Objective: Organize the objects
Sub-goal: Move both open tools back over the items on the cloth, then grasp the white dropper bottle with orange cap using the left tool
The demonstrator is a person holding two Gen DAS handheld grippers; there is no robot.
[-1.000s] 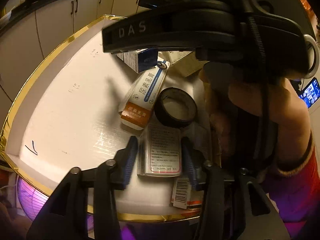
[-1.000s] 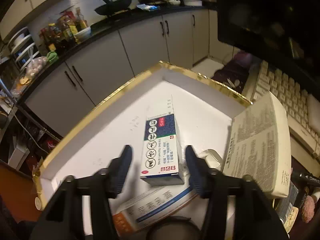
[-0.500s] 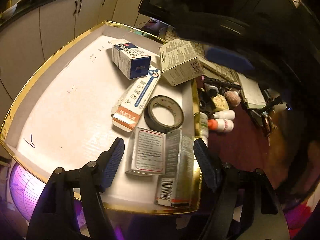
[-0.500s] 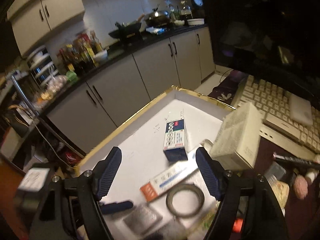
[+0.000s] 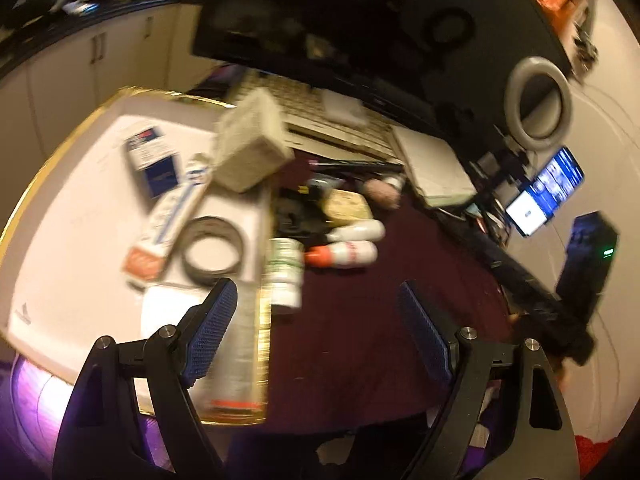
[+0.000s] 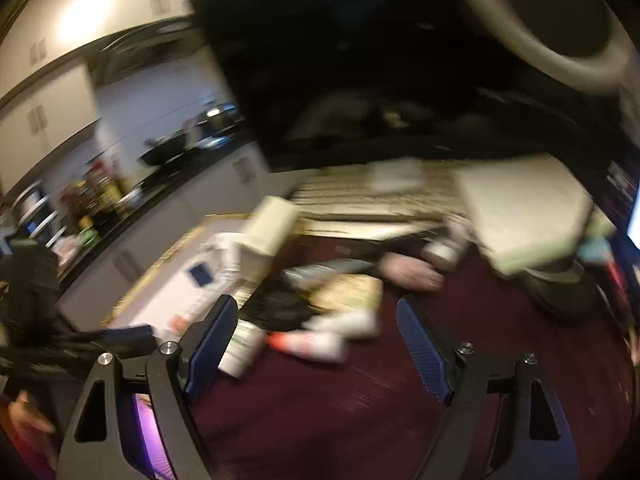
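The white, gold-rimmed tray (image 5: 72, 216) (image 6: 176, 280) holds a blue box (image 5: 154, 164), a long white-and-orange box (image 5: 168, 220), a tape roll (image 5: 212, 250), a beige box (image 5: 250, 148) (image 6: 272, 228) and flat packets (image 5: 236, 344). My left gripper (image 5: 316, 320) hangs over the tray's right rim and the dark red cloth, jaws opening, nothing between them. My right gripper (image 6: 316, 320) is over the cloth, jaws opening and empty. Beyond it lie two white bottles (image 6: 324, 340) (image 5: 352, 252) and a green-labelled bottle (image 6: 240, 348) (image 5: 284, 276). Both views are blurred.
On the cloth lie a yellowish block (image 5: 346, 208) and a pinkish fuzzy thing (image 5: 382, 192). Behind stand a keyboard (image 5: 320, 120), a dark monitor (image 5: 360, 24), a white book (image 5: 432, 168), a ring light (image 5: 538, 104) and a lit phone (image 5: 544, 196). Kitchen cabinets are far left.
Both grippers have opened wide, the left leaving its flat packet, the right its blue box, in the tray. Both pulled back and swung right toward the dark red cloth.
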